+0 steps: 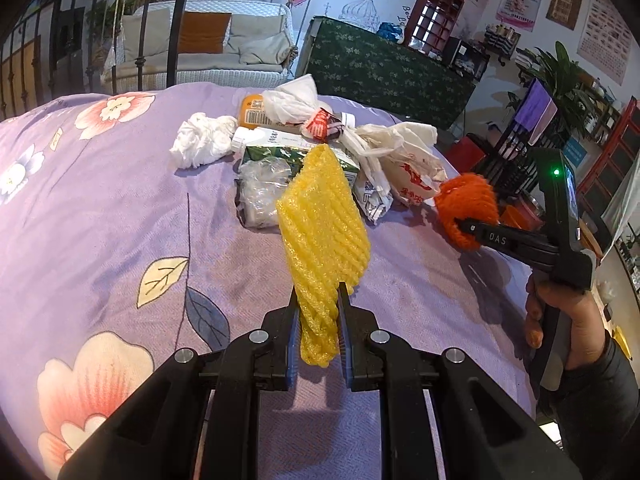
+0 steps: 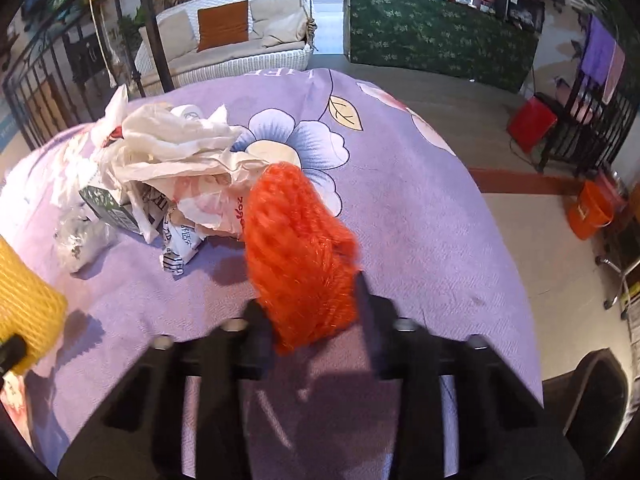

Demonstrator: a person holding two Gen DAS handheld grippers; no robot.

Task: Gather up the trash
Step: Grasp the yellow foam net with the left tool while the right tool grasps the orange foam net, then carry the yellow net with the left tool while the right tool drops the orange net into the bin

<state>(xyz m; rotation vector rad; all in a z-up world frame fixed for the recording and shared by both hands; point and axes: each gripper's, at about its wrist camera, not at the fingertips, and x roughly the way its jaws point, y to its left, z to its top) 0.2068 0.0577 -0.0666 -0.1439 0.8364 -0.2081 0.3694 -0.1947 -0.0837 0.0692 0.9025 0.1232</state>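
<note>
My left gripper [image 1: 318,304] is shut on a yellow foam net sleeve [image 1: 322,220] and holds it above the purple floral cloth [image 1: 120,216]. My right gripper [image 2: 310,292] is shut on an orange foam net sleeve [image 2: 296,248]; it also shows in the left wrist view [image 1: 468,208] at the right. The trash pile lies beyond: a crumpled white tissue [image 1: 202,140], a green carton [image 1: 280,156], a clear plastic wrapper [image 1: 260,192], white plastic bags [image 1: 392,148] and an orange packet [image 1: 252,110]. The yellow sleeve also shows at the left edge of the right wrist view [image 2: 24,300].
The cloth-covered table drops off at its right edge to the floor [image 2: 520,216]. An orange bucket [image 2: 592,208] and a red stool [image 2: 530,124] stand on the floor to the right. A white wicker sofa [image 2: 240,40] and a green-draped counter [image 2: 440,40] lie beyond.
</note>
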